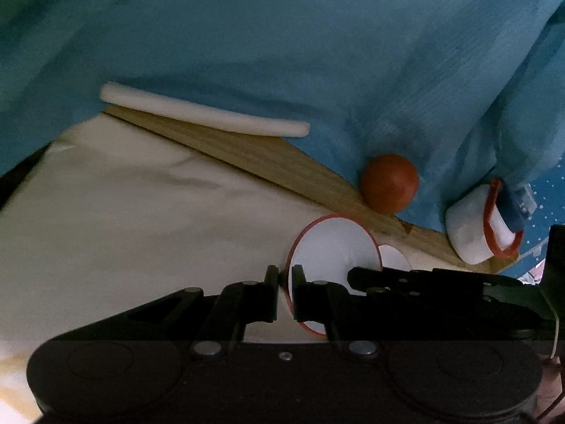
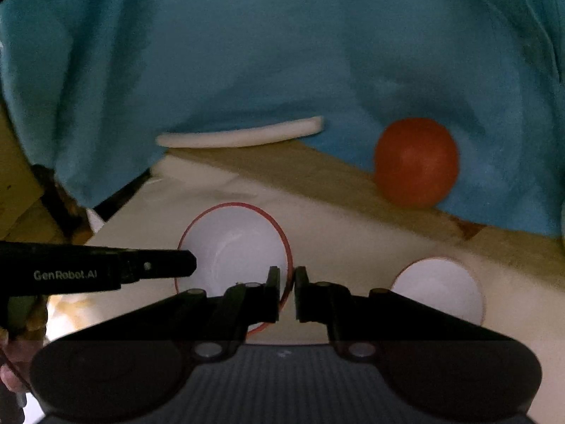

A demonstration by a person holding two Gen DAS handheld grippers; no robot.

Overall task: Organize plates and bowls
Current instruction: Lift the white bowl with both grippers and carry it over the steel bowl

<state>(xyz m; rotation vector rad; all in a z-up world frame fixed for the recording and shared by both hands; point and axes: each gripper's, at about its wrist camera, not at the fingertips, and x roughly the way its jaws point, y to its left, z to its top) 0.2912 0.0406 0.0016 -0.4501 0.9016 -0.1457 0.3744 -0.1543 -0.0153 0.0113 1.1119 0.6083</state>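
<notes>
A white bowl with a thin red rim [image 1: 332, 247] [image 2: 233, 243] is held between both grippers over the cream cloth. My left gripper [image 1: 285, 277] is shut on the bowl's left rim; in the right wrist view its fingers [image 2: 159, 265] come in from the left. My right gripper [image 2: 287, 279] is shut on the opposite rim, and its fingers [image 1: 374, 275] reach in from the right in the left wrist view. A second white dish [image 2: 441, 289] [image 1: 395, 258] lies on the cloth just beyond. A white plate [image 1: 201, 113] [image 2: 240, 134] lies at the back.
A red-orange ball [image 1: 388, 183] [image 2: 416, 162] rests against the blue cloth [image 1: 282, 35] at the back. Another red-rimmed white bowl [image 1: 473, 233] lies tipped on its side at the far right. A strip of bare wooden table [image 1: 268, 159] runs between the cream cloth [image 1: 141, 212] and the blue cloth.
</notes>
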